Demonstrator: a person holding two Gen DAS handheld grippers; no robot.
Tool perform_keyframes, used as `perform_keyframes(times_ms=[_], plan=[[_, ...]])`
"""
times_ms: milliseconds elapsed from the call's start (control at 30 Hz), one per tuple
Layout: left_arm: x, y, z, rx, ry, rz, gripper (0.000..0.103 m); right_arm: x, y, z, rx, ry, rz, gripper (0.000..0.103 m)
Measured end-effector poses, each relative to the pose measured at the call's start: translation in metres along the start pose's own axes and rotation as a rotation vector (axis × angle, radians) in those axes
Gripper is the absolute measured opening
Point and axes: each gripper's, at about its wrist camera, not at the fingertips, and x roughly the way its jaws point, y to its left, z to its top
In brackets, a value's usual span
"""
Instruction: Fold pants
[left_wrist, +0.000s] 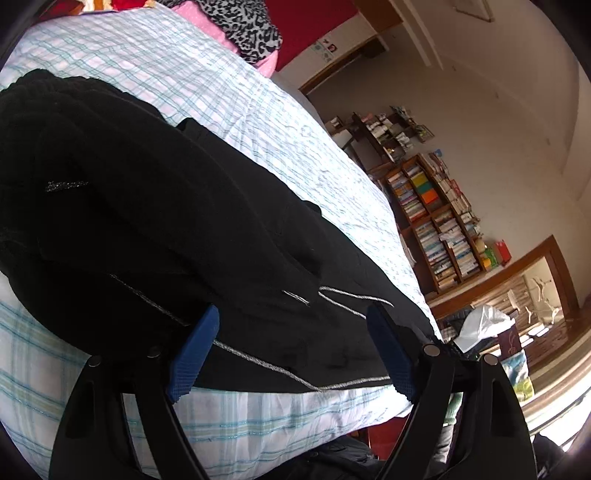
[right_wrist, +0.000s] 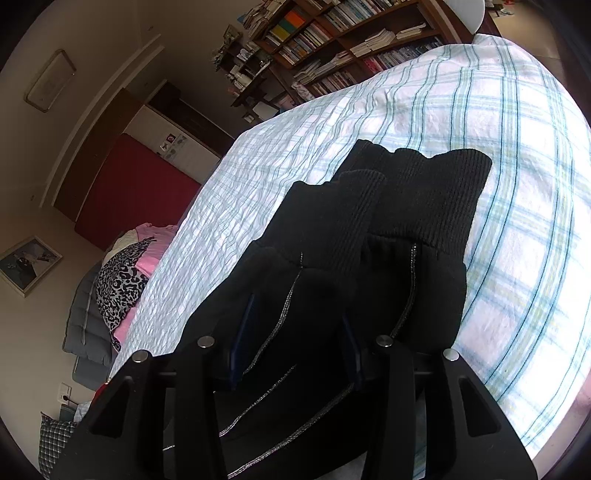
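Where pants lie, plaid bedspread, bookshelf

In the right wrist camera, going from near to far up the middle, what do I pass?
Right hand-held gripper with black fabric between its fingers → black pants → ribbed cuffs → plaid bedsheet → bookshelf.

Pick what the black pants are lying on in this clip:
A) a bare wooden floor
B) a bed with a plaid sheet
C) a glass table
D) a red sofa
B: the black pants are spread across a bed whose light plaid sheet shows all around them in both wrist views.
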Motion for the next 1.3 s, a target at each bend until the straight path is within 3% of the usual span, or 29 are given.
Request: perform_keyframes(times_ms=[200, 267, 300, 367, 467, 600, 667, 733, 933, 1067, 1300], plan=[[0.022, 0.009, 0.018, -0.172, -0.032, 0.071, 0.082, -0.001, -0.002, -0.001, -0.008, -0.008, 0.010, 0.044], [0.028, 0.010, 0.022, -0.200, -0.046, 0.110, 0.078, -0.001, -0.003, 0.000, -0.007, -0.011, 0.011, 0.044], [0.029, 0.009, 0.023, -0.203, -0.056, 0.135, 0.072, -0.002, -0.005, 0.001, -0.003, -0.011, 0.012, 0.044], [0.034, 0.008, 0.026, -0.207, -0.047, 0.165, 0.025, -0.002, -0.005, 0.003, 0.004, -0.013, 0.013, 0.044], [0.032, 0.009, 0.028, -0.200, -0.061, 0.173, 0.013, -0.001, -0.006, 0.010, 0.014, -0.011, 0.017, 0.044], [0.016, 0.002, 0.031, -0.165, -0.103, 0.132, 0.009, 0.003, 0.001, 0.015, -0.026, -0.016, -0.001, 0.043], [0.007, -0.002, 0.034, -0.153, -0.122, 0.108, 0.009, 0.002, 0.005, 0.016, -0.059, -0.044, -0.043, 0.019], [0.001, -0.003, 0.037, -0.137, -0.136, 0.091, 0.009, -0.001, 0.008, 0.020, -0.085, -0.062, -0.036, 0.014], [0.005, -0.006, 0.030, -0.101, -0.111, 0.063, 0.009, -0.026, 0.031, 0.042, -0.158, -0.159, -0.021, 0.012], [0.006, 0.001, 0.022, -0.075, -0.074, 0.053, 0.009, -0.056, 0.022, 0.048, -0.153, -0.225, -0.005, 0.012], [0.004, 0.033, -0.008, -0.049, 0.010, 0.092, 0.009, -0.052, -0.048, 0.011, -0.072, -0.137, -0.086, 0.012]])
